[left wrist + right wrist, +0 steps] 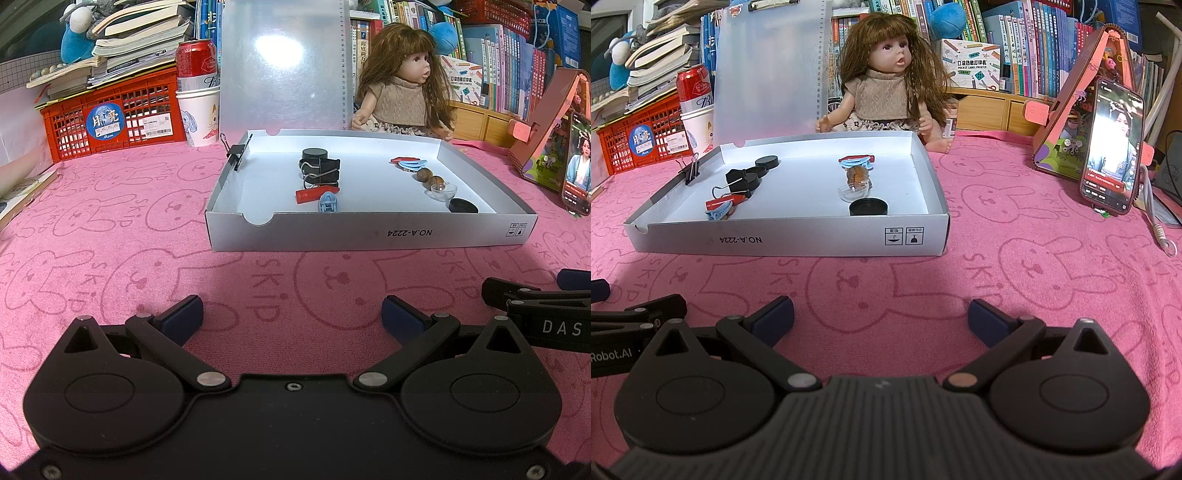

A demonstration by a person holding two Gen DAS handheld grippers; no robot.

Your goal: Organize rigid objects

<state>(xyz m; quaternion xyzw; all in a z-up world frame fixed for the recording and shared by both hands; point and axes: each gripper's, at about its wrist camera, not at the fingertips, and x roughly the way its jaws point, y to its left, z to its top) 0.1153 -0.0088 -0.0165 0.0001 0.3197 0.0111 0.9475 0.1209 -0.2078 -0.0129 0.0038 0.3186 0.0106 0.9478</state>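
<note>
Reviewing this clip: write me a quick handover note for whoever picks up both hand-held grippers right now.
Left hand-held gripper: open, holding nothing, low over the pink cloth in front of the tray.
Right hand-held gripper: the same, open and holding nothing.
The grey cardboard tray holds two groups. On its left: binder clips, red piece, small blue clip, black cap. On its right, in a row: red and blue clips, brown beads, clear dome, black disc.
Done: no loose pieces visible outside the tray.
Left: the left group looks jumbled; tidy it if needed.
</note>
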